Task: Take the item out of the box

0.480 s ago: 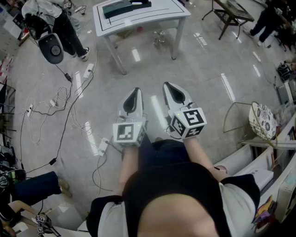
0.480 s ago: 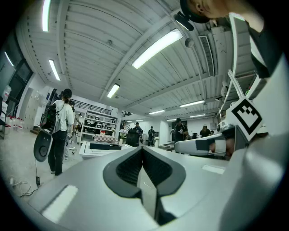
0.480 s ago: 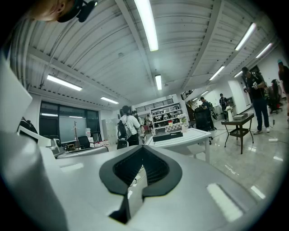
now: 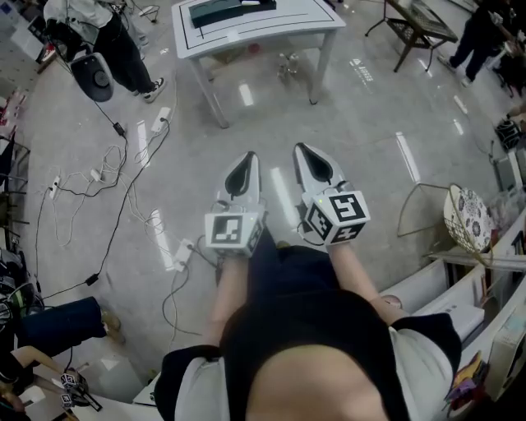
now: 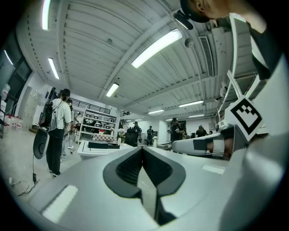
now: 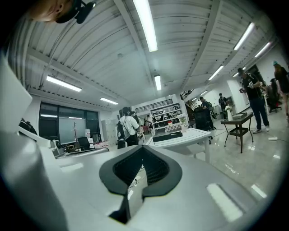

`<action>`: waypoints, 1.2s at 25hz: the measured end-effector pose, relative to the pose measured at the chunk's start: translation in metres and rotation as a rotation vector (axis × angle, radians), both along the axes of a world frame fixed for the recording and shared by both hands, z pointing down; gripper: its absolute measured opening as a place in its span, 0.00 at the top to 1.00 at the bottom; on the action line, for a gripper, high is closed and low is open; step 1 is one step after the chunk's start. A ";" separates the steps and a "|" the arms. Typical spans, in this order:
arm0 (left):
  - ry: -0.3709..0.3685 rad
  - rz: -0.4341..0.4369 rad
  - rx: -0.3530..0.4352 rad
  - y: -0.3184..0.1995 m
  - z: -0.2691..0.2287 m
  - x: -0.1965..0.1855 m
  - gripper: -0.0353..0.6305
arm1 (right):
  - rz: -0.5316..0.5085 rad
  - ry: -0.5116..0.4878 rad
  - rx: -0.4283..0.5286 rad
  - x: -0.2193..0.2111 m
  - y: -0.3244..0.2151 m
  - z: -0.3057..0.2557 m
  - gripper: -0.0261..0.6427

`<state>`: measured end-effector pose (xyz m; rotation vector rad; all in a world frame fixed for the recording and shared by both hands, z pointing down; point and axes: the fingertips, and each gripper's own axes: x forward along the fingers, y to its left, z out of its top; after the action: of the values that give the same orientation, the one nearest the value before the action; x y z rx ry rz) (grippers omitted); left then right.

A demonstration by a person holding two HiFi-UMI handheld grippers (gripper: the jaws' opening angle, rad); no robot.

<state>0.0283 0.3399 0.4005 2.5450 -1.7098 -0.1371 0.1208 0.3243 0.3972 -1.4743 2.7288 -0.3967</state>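
A dark flat box point(image 4: 220, 11) lies on a white table point(image 4: 271, 25) at the far end of the floor; whether anything is in it cannot be seen. In the left gripper view the box point(image 5: 103, 145) is small and far ahead, and the right gripper view also has it far off point(image 6: 167, 136). My left gripper point(image 4: 249, 156) and right gripper point(image 4: 299, 149) are held side by side over the floor, well short of the table. Both point towards it. Each has its jaws shut with nothing between them, as the left point(image 5: 142, 149) and right point(image 6: 141, 148) gripper views confirm.
Cables and power strips point(image 4: 140, 152) trail over the floor at left. A person point(image 4: 103, 33) stands at the far left by a round black device point(image 4: 92, 76). A dark metal side table point(image 4: 419, 25) is at top right. A wire stand with a patterned plate point(image 4: 465, 217) and shelving stand at right.
The scene has shifted slightly in the head view, with the table a touch nearer. Both grippers stay shut and side by side.
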 end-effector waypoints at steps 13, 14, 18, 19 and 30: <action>-0.018 -0.043 -0.028 -0.042 0.011 -0.029 0.93 | 0.043 0.021 -0.027 0.004 -0.043 0.011 0.96; -0.020 -0.048 -0.028 -0.047 0.011 -0.032 0.93 | 0.047 0.022 -0.030 0.004 -0.048 0.012 0.96; -0.041 -0.061 -0.034 -0.070 0.013 -0.045 0.93 | 0.063 0.021 -0.040 0.003 -0.070 0.013 0.96; -0.041 -0.066 -0.033 -0.076 0.012 -0.049 0.93 | 0.065 0.021 -0.042 0.002 -0.076 0.013 0.96; -0.051 -0.084 -0.063 -0.138 0.014 -0.072 0.93 | 0.087 0.022 -0.060 -0.005 -0.137 0.017 0.96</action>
<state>-0.0442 0.2023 0.4142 2.4539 -1.8106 -0.0228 0.1154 0.1876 0.4145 -1.6149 2.6802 -0.4657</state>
